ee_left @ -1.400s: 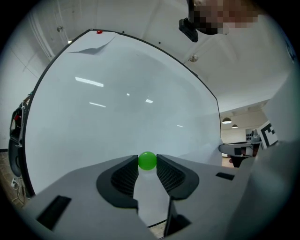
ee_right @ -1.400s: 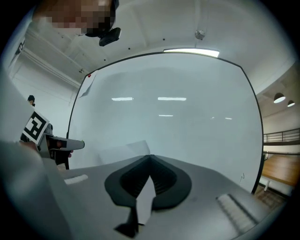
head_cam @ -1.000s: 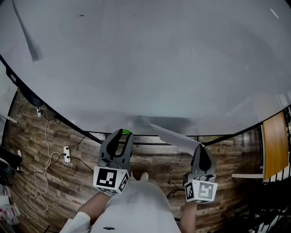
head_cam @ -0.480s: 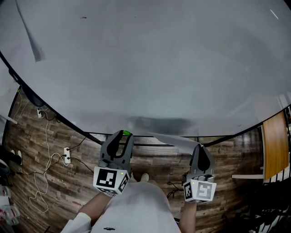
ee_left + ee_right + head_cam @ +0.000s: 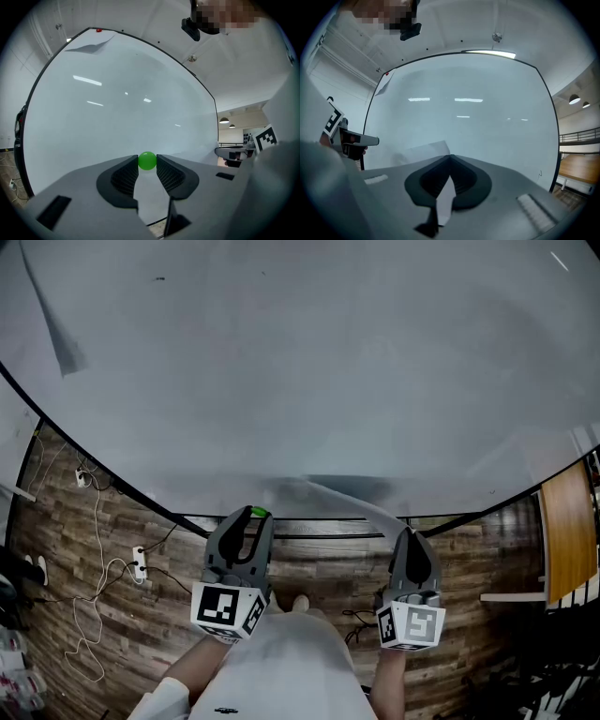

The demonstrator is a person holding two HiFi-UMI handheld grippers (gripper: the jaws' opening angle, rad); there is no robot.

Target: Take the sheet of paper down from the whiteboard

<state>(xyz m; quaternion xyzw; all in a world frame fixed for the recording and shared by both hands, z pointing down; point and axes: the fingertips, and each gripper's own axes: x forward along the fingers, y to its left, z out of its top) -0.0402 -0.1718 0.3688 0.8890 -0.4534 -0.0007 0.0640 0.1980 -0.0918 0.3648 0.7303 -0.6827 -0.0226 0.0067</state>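
Observation:
The whiteboard [image 5: 300, 381] fills the upper part of the head view. A white sheet of paper [image 5: 352, 504] stretches from the board's lower edge to my right gripper [image 5: 411, 536], which is shut on its corner. In the right gripper view the sheet [image 5: 423, 150] sticks out to the left past the closed jaws of the right gripper [image 5: 450, 160]. My left gripper [image 5: 248, 518] points at the board's bottom edge, its pads pressed on a small green ball [image 5: 260, 513]. The green ball [image 5: 147, 160] sits between the tips of the left gripper [image 5: 147, 164].
Another sheet [image 5: 61, 343] hangs at the board's top left corner under a red magnet [image 5: 97, 30]. Below the board is wooden floor with cables and a power strip [image 5: 138, 559] at the left. A wooden tabletop [image 5: 567, 540] stands at the right.
The sheet in the right gripper has swung from a broad slanted flap to a thin, nearly edge-on strip closer to the board. Both grippers stay almost in place.

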